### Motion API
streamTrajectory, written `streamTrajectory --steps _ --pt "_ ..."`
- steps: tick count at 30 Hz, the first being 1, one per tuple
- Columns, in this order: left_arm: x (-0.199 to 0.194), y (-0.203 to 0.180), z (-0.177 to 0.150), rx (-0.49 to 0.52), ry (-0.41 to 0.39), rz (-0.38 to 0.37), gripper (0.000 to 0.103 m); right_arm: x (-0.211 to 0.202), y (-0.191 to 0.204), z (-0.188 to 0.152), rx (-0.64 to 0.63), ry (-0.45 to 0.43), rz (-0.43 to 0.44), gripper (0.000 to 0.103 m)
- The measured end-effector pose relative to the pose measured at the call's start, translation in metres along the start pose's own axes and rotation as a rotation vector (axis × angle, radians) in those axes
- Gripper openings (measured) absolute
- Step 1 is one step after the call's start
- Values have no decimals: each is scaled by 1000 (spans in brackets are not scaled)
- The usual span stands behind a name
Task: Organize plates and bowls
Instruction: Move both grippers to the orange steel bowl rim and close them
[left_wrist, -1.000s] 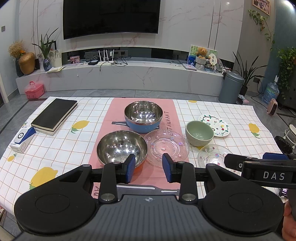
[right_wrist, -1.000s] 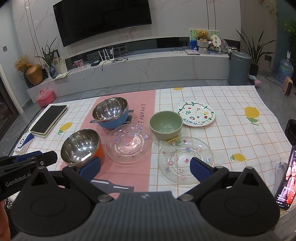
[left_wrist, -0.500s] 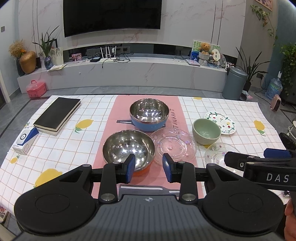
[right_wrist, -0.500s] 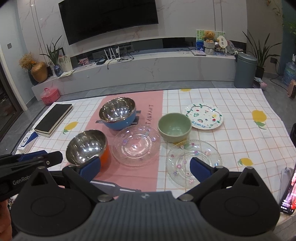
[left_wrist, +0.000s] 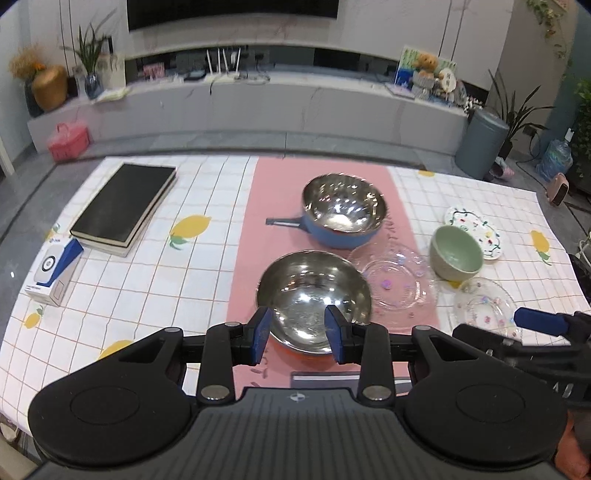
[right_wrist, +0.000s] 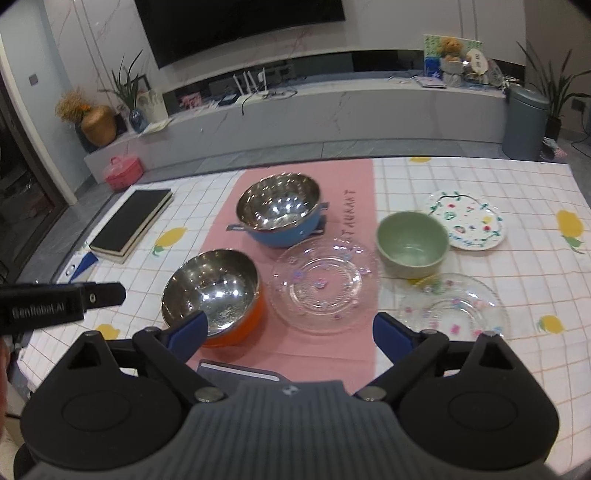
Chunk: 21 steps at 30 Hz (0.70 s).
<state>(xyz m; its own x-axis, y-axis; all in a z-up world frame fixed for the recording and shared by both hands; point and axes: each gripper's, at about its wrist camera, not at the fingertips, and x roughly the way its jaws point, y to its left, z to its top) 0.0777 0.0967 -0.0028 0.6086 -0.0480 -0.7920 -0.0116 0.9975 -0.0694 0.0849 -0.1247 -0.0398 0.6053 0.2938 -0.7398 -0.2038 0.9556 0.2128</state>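
An orange steel-lined bowl (left_wrist: 314, 295) (right_wrist: 214, 291) sits near the table's front on the pink runner. A blue steel-lined bowl (left_wrist: 343, 214) (right_wrist: 280, 214) stands behind it. A large glass plate (left_wrist: 395, 280) (right_wrist: 321, 284), a green bowl (left_wrist: 456, 253) (right_wrist: 412, 243), a small glass plate (left_wrist: 484, 306) (right_wrist: 454, 306) and a painted white plate (left_wrist: 476, 230) (right_wrist: 465, 219) lie to the right. My left gripper (left_wrist: 298, 334) is part open, empty, above the orange bowl's near rim. My right gripper (right_wrist: 290, 334) is wide open, empty, in front of the large glass plate.
A black book (left_wrist: 123, 208) and a white-and-blue box (left_wrist: 55, 271) lie at the table's left. A dark flat device (right_wrist: 240, 371) lies at the front edge on the runner. Beyond the table are a floor gap and a TV bench.
Both grippers have moved forward and down toward the dishes. The left gripper has shifted left so the orange bowl sits between its fingers, and its jaws have spread a little.
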Motion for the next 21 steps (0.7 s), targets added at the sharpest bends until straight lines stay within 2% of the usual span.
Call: streamTrajectory --steps 2,4,10,13,17,21 --pt "8 8 8 -3 26 -8 41 9 6 3 -7 16 4 88" --pt "18 13 18 15 52 -12 41 18 10 6 -8 24 19 87" --pt "37 16 44 190 77 58 42 40 18 18 -24 35 4 87" --pt "47 20 46 240 81 37 45 54 18 23 -12 47 -2 87" --pt "72 30 41 191 109 -39 46 74 18 24 9 75 6 87" --pt "93 36 31 163 130 -51 46 90 15 23 32 110 -3 86"
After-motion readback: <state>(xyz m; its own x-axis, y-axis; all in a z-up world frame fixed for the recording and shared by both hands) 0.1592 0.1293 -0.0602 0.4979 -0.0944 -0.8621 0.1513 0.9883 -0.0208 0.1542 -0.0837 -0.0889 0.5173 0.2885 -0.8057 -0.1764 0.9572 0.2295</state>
